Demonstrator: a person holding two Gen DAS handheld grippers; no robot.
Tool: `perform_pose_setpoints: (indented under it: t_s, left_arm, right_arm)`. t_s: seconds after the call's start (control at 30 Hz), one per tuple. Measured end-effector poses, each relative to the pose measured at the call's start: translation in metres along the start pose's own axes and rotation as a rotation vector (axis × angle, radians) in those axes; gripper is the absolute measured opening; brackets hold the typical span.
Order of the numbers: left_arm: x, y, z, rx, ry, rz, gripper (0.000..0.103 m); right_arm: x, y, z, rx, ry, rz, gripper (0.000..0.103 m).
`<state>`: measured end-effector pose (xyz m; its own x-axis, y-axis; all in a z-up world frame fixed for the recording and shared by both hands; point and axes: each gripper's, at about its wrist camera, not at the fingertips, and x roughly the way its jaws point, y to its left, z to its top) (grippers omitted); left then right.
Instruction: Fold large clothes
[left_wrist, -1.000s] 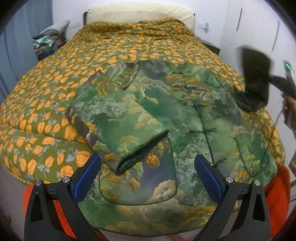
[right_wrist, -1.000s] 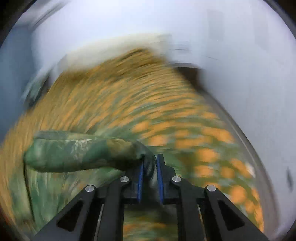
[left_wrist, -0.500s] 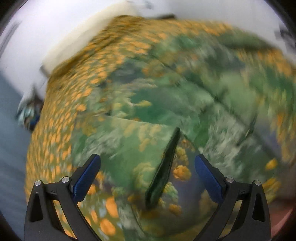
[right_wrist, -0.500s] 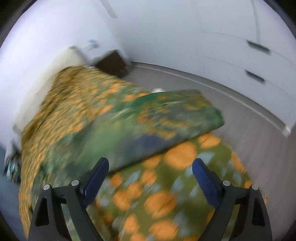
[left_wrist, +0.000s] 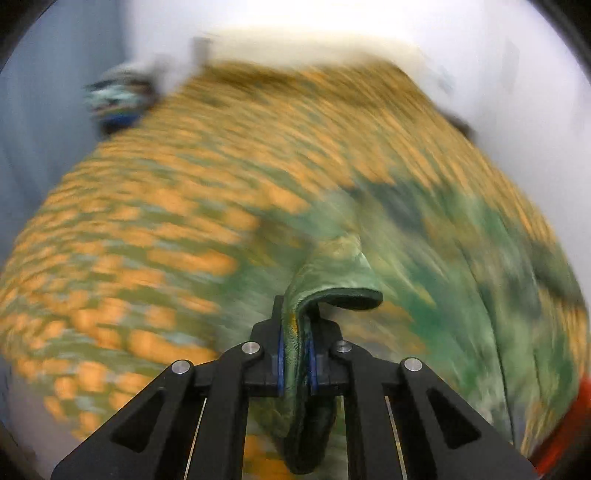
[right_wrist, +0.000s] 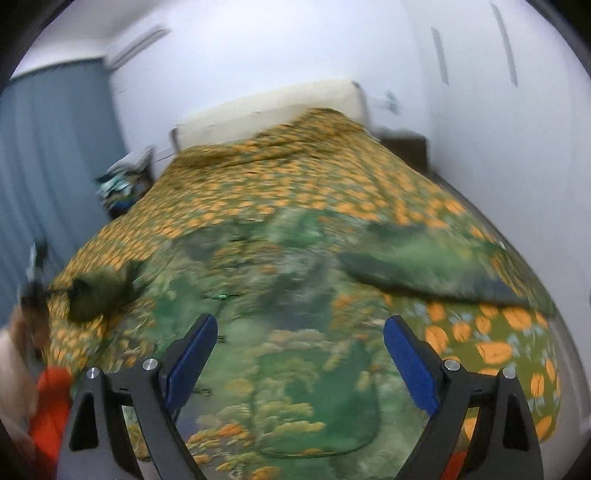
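A large green jacket (right_wrist: 295, 306) with a cloud-and-tree print lies spread on the bed. My left gripper (left_wrist: 295, 354) is shut on the cuff of its left sleeve (left_wrist: 332, 280) and holds it up off the bed; the view is motion-blurred. In the right wrist view that lifted sleeve (right_wrist: 99, 291) shows at the far left. My right gripper (right_wrist: 295, 354) is open and empty above the jacket's lower front. The jacket's right sleeve (right_wrist: 436, 269) lies stretched out to the right on the bedspread.
The bed is covered by an olive bedspread with orange leaves (right_wrist: 295, 173), with a cream headboard (right_wrist: 266, 107) behind. A pile of clothes (right_wrist: 122, 181) sits at the far left. White wardrobe doors (right_wrist: 498, 110) stand on the right. Something orange (right_wrist: 51, 413) shows at the bed's near edge.
My left gripper went from open to shut on the folded left sleeve's cuff and lifted it. My right gripper let go of the right sleeve, which now lies on the bed, and pulled back.
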<state>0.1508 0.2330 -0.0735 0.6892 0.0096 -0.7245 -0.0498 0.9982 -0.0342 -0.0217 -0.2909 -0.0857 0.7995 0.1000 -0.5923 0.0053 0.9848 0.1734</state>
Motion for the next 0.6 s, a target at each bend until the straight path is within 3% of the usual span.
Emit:
perform_pose_setpoints:
  t_s: [0.07, 0.1, 0.13, 0.2, 0.23, 0.27, 0.33, 0.4, 0.5, 0.6]
  left_arm:
    - [-0.011, 0.054, 0.016, -0.062, -0.048, 0.133, 0.009]
    - [-0.013, 0.084, 0.020, -0.096, -0.060, 0.221, 0.016]
    - [-0.013, 0.112, 0.021, -0.128, -0.060, 0.309, 0.033]
    - [-0.014, 0.157, 0.015, -0.195, -0.050, 0.500, 0.051]
    - [-0.017, 0.172, 0.010, -0.228, -0.033, 0.552, 0.060]
    - [-0.021, 0.178, 0.004, -0.256, -0.026, 0.554, 0.065]
    - [-0.033, 0.171, -0.010, -0.309, -0.051, 0.477, 0.082]
    - [-0.034, 0.138, -0.019, -0.306, -0.054, 0.348, 0.087]
    - [-0.023, 0.060, -0.025, -0.212, -0.003, 0.076, 0.087]
    - [-0.019, -0.021, -0.033, -0.110, 0.013, -0.122, 0.098]
  right_arm:
    - [-0.001, 0.017, 0.001, -0.065, -0.007, 0.007, 0.091]
    - [-0.001, 0.028, 0.002, -0.106, -0.012, 0.006, 0.091]
    - [-0.001, 0.037, 0.002, -0.139, -0.016, 0.003, 0.092]
    - [0.005, 0.059, 0.002, -0.236, -0.005, -0.015, 0.094]
    - [0.008, 0.074, 0.000, -0.317, 0.007, -0.041, 0.095]
    - [0.007, 0.087, -0.003, -0.384, 0.010, -0.057, 0.096]
    - [0.006, 0.119, -0.014, -0.590, -0.002, -0.089, 0.098]
    - [0.005, 0.148, -0.035, -0.848, -0.037, -0.156, 0.101]
    - [0.001, 0.188, -0.084, -1.312, -0.173, -0.287, 0.102]
    - [-0.008, 0.205, -0.120, -1.618, -0.257, -0.288, 0.102]
